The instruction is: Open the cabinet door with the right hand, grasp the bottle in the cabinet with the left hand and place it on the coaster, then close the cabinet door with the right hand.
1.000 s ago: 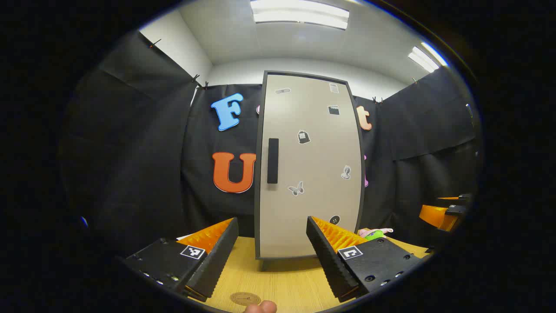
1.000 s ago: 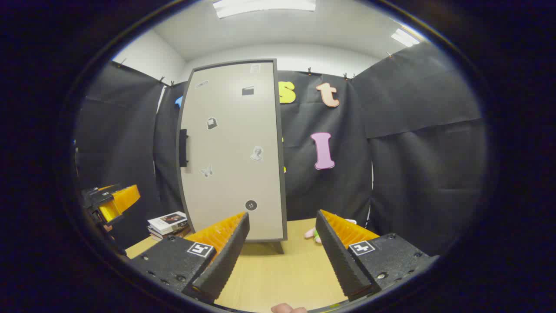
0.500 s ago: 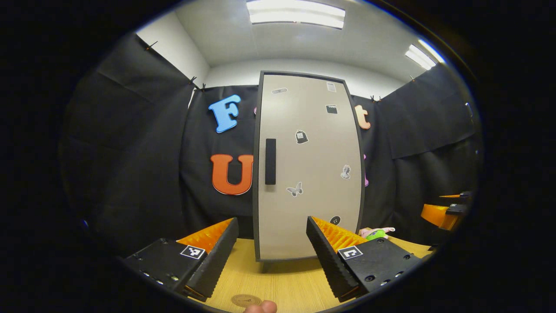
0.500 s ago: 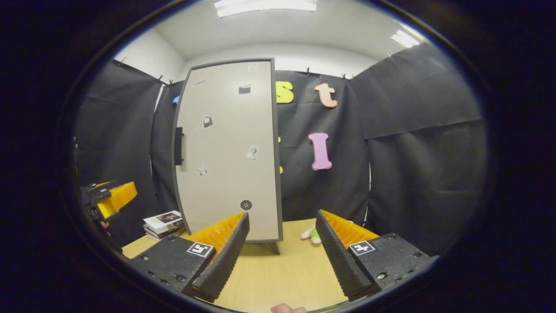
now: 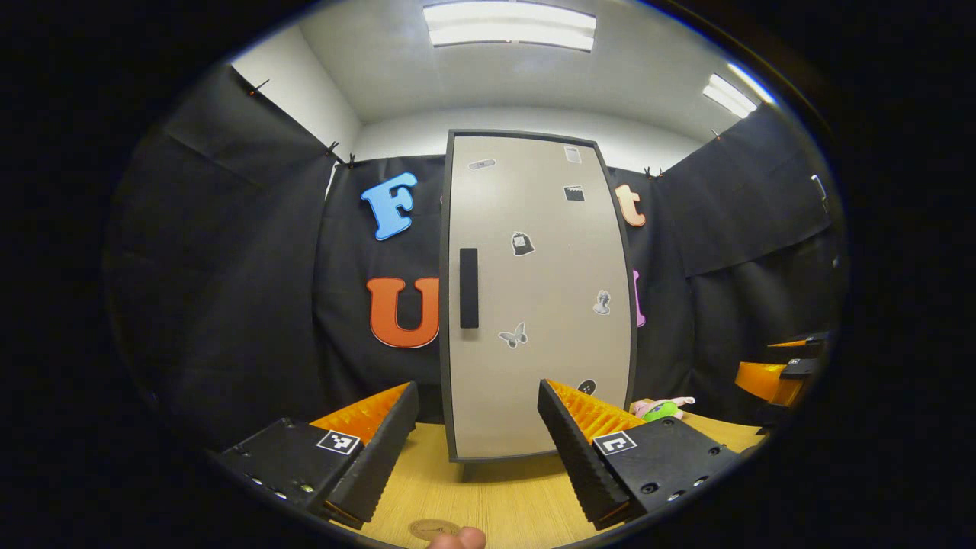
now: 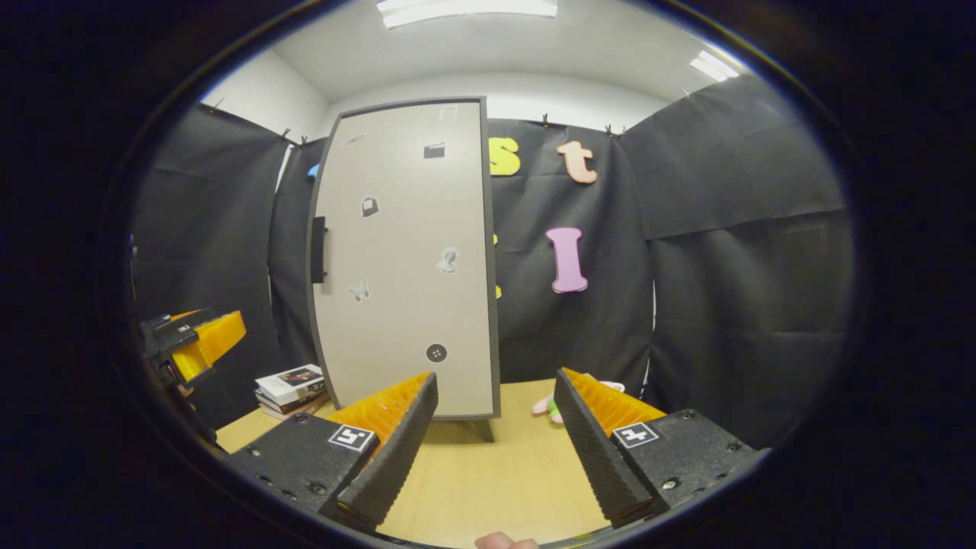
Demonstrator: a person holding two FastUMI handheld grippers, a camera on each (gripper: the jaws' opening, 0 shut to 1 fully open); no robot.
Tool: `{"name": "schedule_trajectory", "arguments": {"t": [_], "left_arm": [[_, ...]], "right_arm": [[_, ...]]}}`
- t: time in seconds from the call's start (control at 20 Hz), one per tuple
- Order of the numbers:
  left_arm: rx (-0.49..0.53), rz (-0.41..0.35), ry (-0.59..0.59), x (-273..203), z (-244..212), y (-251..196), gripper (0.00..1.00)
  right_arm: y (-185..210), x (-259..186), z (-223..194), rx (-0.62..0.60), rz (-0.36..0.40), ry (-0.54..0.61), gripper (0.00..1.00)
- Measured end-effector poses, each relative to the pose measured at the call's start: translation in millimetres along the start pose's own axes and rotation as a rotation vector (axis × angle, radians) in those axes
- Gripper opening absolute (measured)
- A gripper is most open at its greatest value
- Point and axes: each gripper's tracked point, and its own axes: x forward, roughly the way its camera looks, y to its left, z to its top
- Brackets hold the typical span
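1. Left gripper view is showing the left gripper (image 5: 476,427) hanging low over the wooden table (image 5: 496,503), its tongs standing wide with nothing between them; a fingertip (image 5: 457,540) is peeking in at the very bottom, just beside the round coaster (image 5: 433,528).
2. Right gripper view is showing the right gripper (image 6: 496,427) also spread wide and empty, hovering above the same tabletop, well short of the cabinet.
3. Farther off, a small pink and green toy (image 6: 550,407) is lying near the cabinet's foot, and a stack of books (image 6: 292,385) is sitting off to its other side.
4. Beyond those, the cabinet door (image 5: 534,305) is standing closed, its dark handle (image 5: 469,287) running upright near one edge; the bottle is presumably hiding behind it, so I cannot say where it stands.
5. Judging from here, the right gripper is sitting off toward the door's far edge from the handle; a slanted approach could let the fingers slip off the handle, or a hard tug could rock the tall cabinet on its short legs.
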Motion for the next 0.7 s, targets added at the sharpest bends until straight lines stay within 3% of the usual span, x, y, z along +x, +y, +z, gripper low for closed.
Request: {"name": "schedule_trajectory", "arguments": {"t": [0.25,0.4,0.45,0.5,0.7], "left_arm": [[-0.004,0.006,0.003,-1,0,2,0.95],[-0.007,0.01,0.012,-5,-1,3,0.95],[-0.007,0.012,0.012,-8,-2,3,0.95],[-0.008,0.012,0.013,-10,-2,3,0.95],[0.002,0.02,0.024,-21,-5,2,0.95]], "right_arm": [[5,5,1,-0.037,0.039,0.003,0.99],[21,12,14,-0.024,0.119,0.01,0.95],[30,22,27,-0.018,0.153,0.001,0.99],[39,33,37,-0.019,0.193,-0.012,0.94],[75,64,73,-0.001,0.308,-0.038,0.99]]}}
